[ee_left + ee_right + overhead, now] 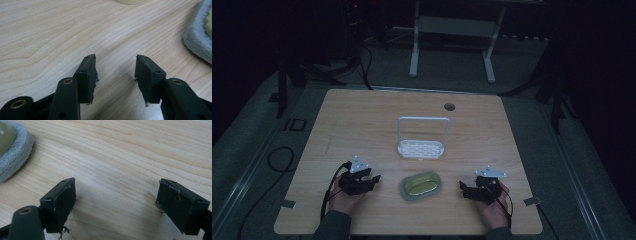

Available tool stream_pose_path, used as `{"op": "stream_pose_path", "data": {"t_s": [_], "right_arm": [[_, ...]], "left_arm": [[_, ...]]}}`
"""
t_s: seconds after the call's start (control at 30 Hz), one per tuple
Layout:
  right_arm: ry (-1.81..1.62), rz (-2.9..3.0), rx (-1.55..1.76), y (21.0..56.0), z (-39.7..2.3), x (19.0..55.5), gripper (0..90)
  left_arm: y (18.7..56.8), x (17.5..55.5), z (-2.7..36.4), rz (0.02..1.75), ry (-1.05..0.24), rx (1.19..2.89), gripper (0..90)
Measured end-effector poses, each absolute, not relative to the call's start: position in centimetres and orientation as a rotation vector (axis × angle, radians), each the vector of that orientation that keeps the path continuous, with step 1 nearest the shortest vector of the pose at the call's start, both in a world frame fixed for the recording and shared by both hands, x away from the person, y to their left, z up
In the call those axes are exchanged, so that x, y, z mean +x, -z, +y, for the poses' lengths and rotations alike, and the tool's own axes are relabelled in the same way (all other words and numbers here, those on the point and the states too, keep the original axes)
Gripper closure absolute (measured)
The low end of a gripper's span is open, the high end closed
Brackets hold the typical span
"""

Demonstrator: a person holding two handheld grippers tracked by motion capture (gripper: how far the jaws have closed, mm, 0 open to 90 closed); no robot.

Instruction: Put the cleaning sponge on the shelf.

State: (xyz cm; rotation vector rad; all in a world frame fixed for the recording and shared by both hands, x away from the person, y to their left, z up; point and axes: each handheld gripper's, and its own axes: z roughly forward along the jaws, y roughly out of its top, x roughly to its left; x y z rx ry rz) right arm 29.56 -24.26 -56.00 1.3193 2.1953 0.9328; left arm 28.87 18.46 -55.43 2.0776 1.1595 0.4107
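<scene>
A grey dish (421, 186) with a yellow-green thing (421, 184) in it sits near the table's (362, 115) front edge. The white rack (422, 138) in the middle is empty. The left gripper (373, 178) and right gripper (462, 187) are both open, holding nothing.

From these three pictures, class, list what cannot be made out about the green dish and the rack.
- Green dish: cut off by the frame edge in both gripper views; the dim high view hides whether it holds anything.
- White rack: small and dim in the high view; its slots cannot be counted.

A dim room: grey carpet floor (452, 70) surrounds the wooden desk (362, 120); a white table frame (452, 30) stands beyond its far edge.
</scene>
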Motion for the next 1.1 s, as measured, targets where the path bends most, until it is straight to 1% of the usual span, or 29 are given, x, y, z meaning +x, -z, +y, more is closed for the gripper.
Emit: {"op": "stream_pose_path", "data": {"t_s": [0.17, 0.2, 0.33, 0.67, 0.83, 0.93, 1.1], "right_arm": [[-0.933, 2.195, 1.319, 56.0, -24.3, 29.6, 15.2], [-0.933, 2.195, 1.319, 56.0, -24.3, 29.6, 15.2], [-0.934, 2.195, 1.319, 56.0, -24.3, 29.6, 15.3], [-0.933, 2.194, 1.319, 56.0, -24.2, 29.6, 15.3], [-0.933, 2.194, 1.320, 56.0, -24.2, 29.5, 15.3], [-0.933, 2.194, 1.320, 56.0, -24.2, 29.5, 15.3], [-0.934, 2.194, 1.320, 56.0, -24.2, 29.5, 15.3]], "left_arm": [[55.2, 28.7, 18.4, 1.177, -0.392, 2.099, 55.1], [55.1, 28.7, 18.4, 1.178, -0.381, 2.098, 59.2], [54.9, 28.7, 18.7, 1.180, -0.364, 2.090, 61.0], [53.3, 28.2, 18.2, 1.099, -0.296, 2.075, 69.6], [52.3, 28.2, 17.8, 1.042, -0.302, 2.079, 70.3], [51.9, 28.3, 17.3, 1.005, -0.293, 2.094, 67.8], [51.3, 28.5, 16.4, 0.971, -0.283, 2.109, 67.7]]}}
